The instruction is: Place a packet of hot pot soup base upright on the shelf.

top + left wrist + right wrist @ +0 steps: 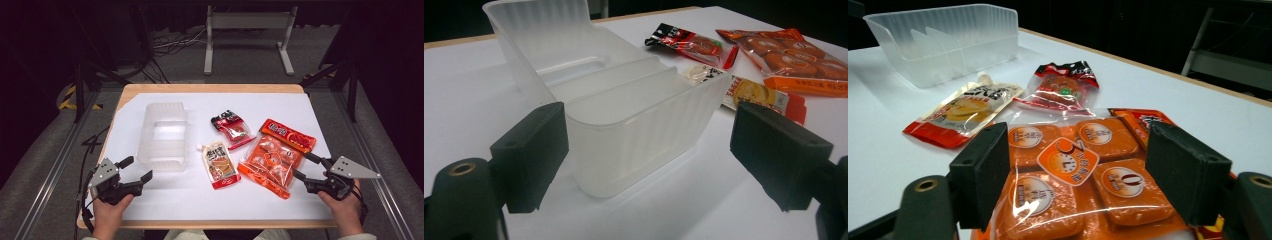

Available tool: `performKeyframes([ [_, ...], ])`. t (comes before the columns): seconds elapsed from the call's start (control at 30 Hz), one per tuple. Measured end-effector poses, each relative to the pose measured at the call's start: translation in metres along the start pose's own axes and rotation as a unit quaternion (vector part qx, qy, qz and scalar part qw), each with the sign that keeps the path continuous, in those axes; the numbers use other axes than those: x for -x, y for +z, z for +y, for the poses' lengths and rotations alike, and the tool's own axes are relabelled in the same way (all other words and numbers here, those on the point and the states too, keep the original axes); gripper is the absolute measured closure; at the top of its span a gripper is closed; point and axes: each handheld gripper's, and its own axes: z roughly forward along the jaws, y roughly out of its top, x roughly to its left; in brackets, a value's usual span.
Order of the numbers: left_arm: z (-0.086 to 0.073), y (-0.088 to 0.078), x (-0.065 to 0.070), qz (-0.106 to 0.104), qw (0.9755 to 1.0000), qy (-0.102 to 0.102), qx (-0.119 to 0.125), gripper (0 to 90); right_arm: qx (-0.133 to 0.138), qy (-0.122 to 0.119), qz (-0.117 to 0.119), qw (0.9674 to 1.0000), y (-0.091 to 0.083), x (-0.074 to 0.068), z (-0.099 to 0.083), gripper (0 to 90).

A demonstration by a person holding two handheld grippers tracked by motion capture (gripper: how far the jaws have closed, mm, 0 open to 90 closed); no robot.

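At the table's near edge both hands lie low — left tongs and right tongs released, pointing inward.

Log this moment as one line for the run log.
left gripper: open, at clear bin | right gripper: open, at orange snack pack | nothing held

Bare table lies open along the near edge between both hands. The clear plastic bin blocks the way just ahead of the left gripper; the orange snack bag lies just before the right gripper, with two smaller pouches between.
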Motion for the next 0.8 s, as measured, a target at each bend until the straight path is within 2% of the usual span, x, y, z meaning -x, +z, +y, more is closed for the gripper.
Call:
performKeyframes([
  [0.1,0.001,0.002,0.0,-0.002,1.0,0.0,0.0,16.5,0.003,0.009,-0.004,0.9999,-0.004,0.006,0.006,27.0],
  [0.2,0.002,0.004,0.0,-0.001,1.0,0.003,0.003,16.5,-0.003,0.003,-0.009,0.9999,-0.005,0.007,0.011,27.0],
  [0.33,0.003,0.005,0.0,-0.002,1.0,0.007,0.0,16.5,-0.002,0.016,0.001,0.9999,-0.004,0.014,0.014,27.0],
  [0.53,0.002,0.008,-0.002,0.003,0.9999,-0.004,-0.014,16.3,-0.005,0.025,-0.002,0.9997,-0.002,0.025,0.02,26.6],
  [0.67,0.002,0.007,-0.003,0.004,0.9999,-0.006,-0.011,15.8,-0.01,0.034,-0.005,0.9994,-0.001,0.03,0.027,25.6],
  [0.8,0.001,0.006,-0.004,0.008,0.9998,-0.008,-0.013,15.1,-0.017,0.033,-0.014,0.9992,0.003,0.038,0.034,25.2],
])
